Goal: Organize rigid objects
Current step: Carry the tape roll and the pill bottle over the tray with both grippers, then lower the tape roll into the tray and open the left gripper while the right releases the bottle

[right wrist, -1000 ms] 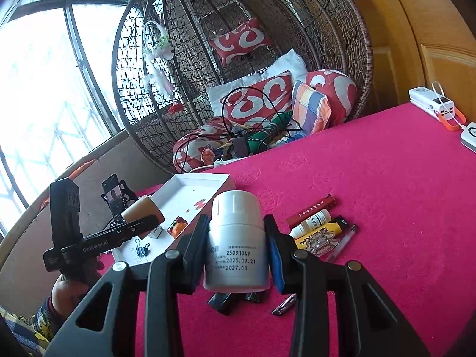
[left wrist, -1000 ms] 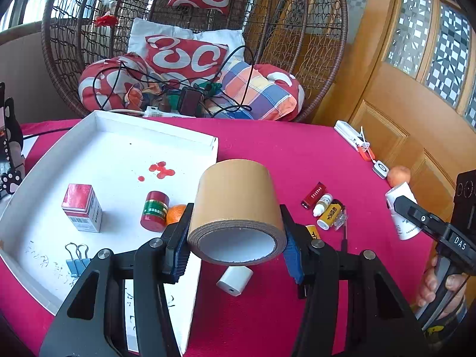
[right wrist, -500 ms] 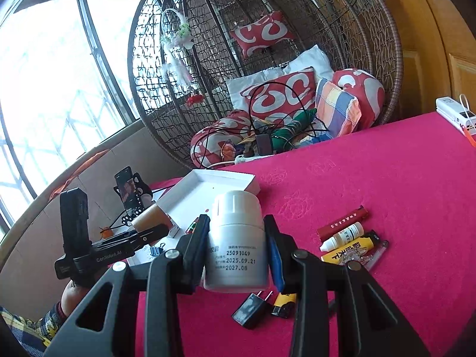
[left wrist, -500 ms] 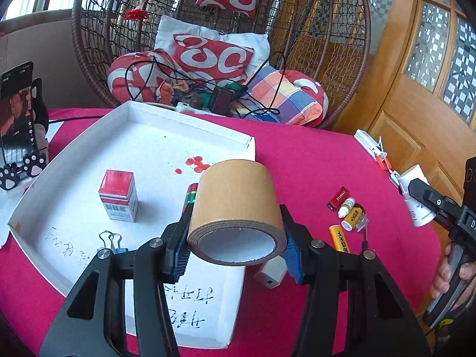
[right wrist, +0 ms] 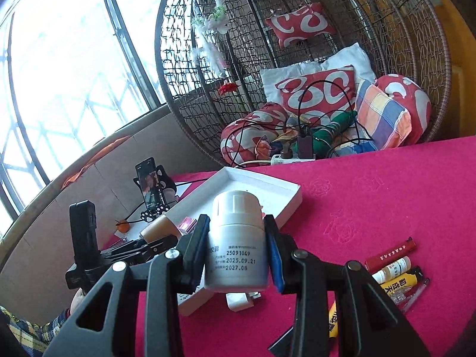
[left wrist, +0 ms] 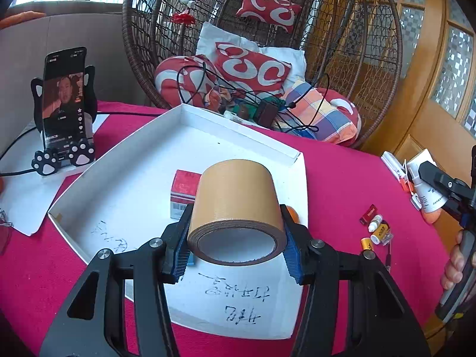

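My left gripper [left wrist: 236, 253] is matt black plastic with ribbed blue pads and small shiny metal pivot pins, and it clamps a roll of tape [left wrist: 236, 205] with a smooth, faintly satin tan skin over a white card core. Under it lies the tray [left wrist: 142, 160], matt white cardboard (inked by hand). My right gripper [right wrist: 238, 255], of the same plastic, squeezes a white bottle [right wrist: 236, 244] of smooth, slightly glossy plastic. The tablecloth [right wrist: 372, 196] is fuzzy magenta fabric with embossed roses. The hanging chair [right wrist: 395, 29] is rough woven wicker.
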